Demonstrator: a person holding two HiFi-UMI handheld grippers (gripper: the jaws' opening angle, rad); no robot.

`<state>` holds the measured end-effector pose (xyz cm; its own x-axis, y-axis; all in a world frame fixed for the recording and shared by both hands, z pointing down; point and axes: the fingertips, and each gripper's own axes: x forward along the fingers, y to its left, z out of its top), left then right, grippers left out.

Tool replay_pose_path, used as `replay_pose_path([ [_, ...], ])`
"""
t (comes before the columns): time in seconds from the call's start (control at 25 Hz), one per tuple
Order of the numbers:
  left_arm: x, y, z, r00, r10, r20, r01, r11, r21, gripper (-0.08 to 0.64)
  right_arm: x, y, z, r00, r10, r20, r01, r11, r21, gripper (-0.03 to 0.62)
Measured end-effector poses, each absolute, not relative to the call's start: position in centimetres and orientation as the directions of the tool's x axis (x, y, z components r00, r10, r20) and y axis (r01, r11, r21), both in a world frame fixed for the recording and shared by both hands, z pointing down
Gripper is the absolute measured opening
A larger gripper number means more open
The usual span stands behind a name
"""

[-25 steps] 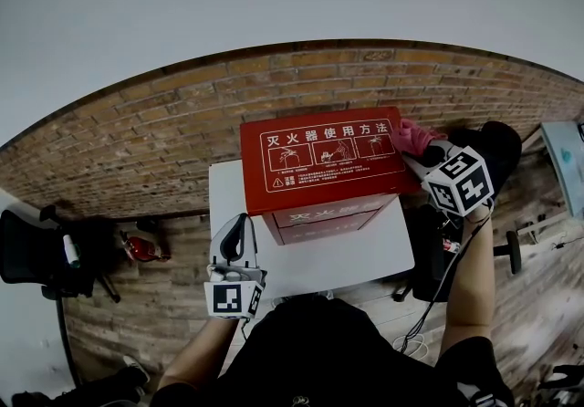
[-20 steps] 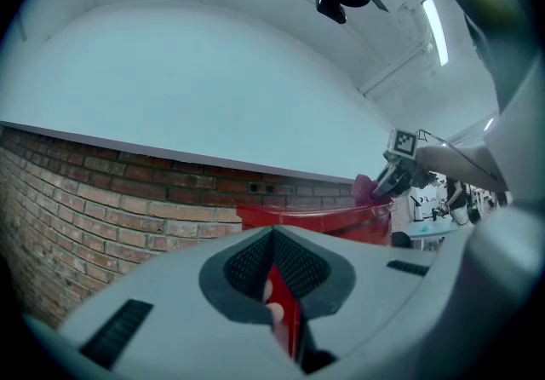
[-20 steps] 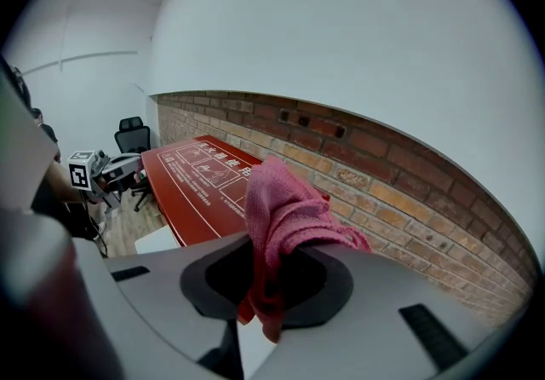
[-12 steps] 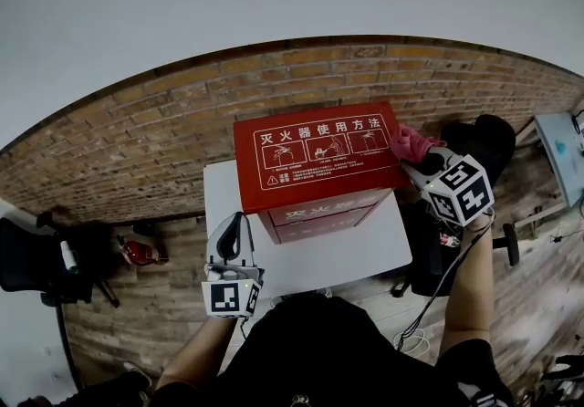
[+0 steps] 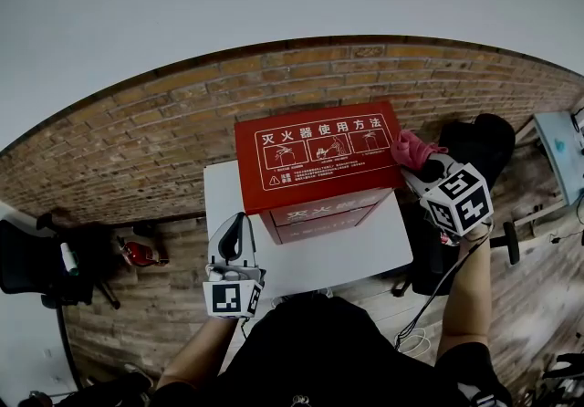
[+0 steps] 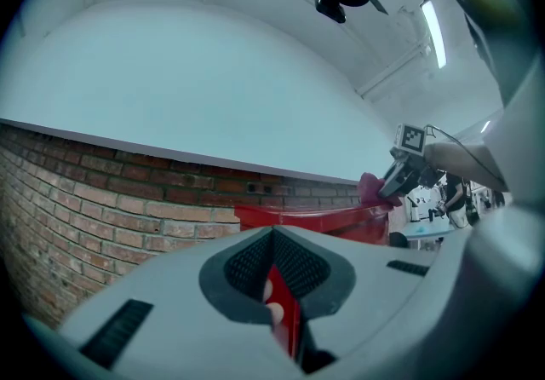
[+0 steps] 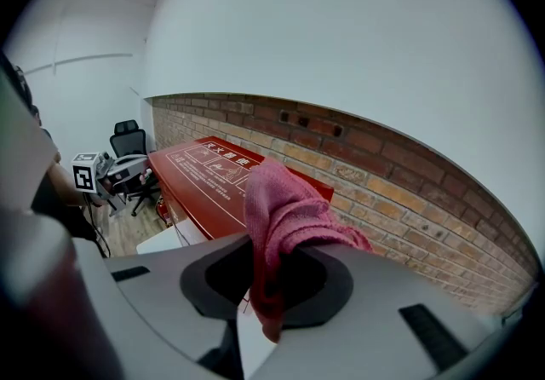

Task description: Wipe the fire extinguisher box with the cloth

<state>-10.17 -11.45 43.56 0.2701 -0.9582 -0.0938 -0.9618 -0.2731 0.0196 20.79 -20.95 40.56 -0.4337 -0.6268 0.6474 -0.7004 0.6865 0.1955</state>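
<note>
The red fire extinguisher box (image 5: 319, 159) with white print on its lid stands on a small white table (image 5: 365, 250) against a brick wall. My right gripper (image 5: 422, 166) is shut on a pink cloth (image 5: 412, 148), which sits at the box lid's right edge. In the right gripper view the cloth (image 7: 281, 216) bulges out of the jaws, with the box (image 7: 213, 178) just beyond. My left gripper (image 5: 234, 224) hovers over the table's front left part, apart from the box, its jaws together and nothing held. The left gripper view shows the box (image 6: 298, 218) ahead.
A black office chair (image 5: 36, 259) and a small red object (image 5: 141, 250) are on the floor at the left. A black seat (image 5: 484, 145) stands right of the table, with a cable (image 5: 429, 305) hanging from my right gripper. A light desk (image 5: 561, 150) is at far right.
My right gripper with the cloth has slipped slightly down and right along the box's right edge. The left gripper has hardly moved.
</note>
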Motion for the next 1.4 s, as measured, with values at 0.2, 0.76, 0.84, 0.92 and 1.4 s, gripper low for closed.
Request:
replay_pose_path([
  [0.2,-10.2,-11.5,43.7,0.273,-0.957,-0.094,-0.961,-0.276,0.016,0.034,19.8,-20.7,40.3,-0.457,-0.625,0.634,-0.703,0.689,0.173,0.074],
  [0.76,-10.2,-11.5,43.5,0.28,-0.955,-0.099,-0.959,-0.283,0.026,0.034,16.1,-19.6,40.2,-0.524,-0.588,0.616,-0.672,0.73,0.126,0.074],
  [0.84,-10.1,-11.5,43.6,0.284,-0.954,-0.094,-0.958,-0.287,0.018,0.034,15.7,-19.5,40.2,-0.529,-0.584,0.615,-0.667,0.735,0.124,0.074],
  [0.92,-10.1,-11.5,43.6,0.28,-0.955,-0.094,-0.959,-0.284,0.027,0.034,15.5,-19.5,40.2,-0.533,-0.582,0.614,-0.664,0.738,0.122,0.074],
  [1.4,-10.1,-11.5,43.5,0.274,-0.957,-0.096,-0.96,-0.278,0.039,0.034,14.2,-19.1,40.2,-0.554,-0.571,0.606,-0.644,0.755,0.123,0.074],
])
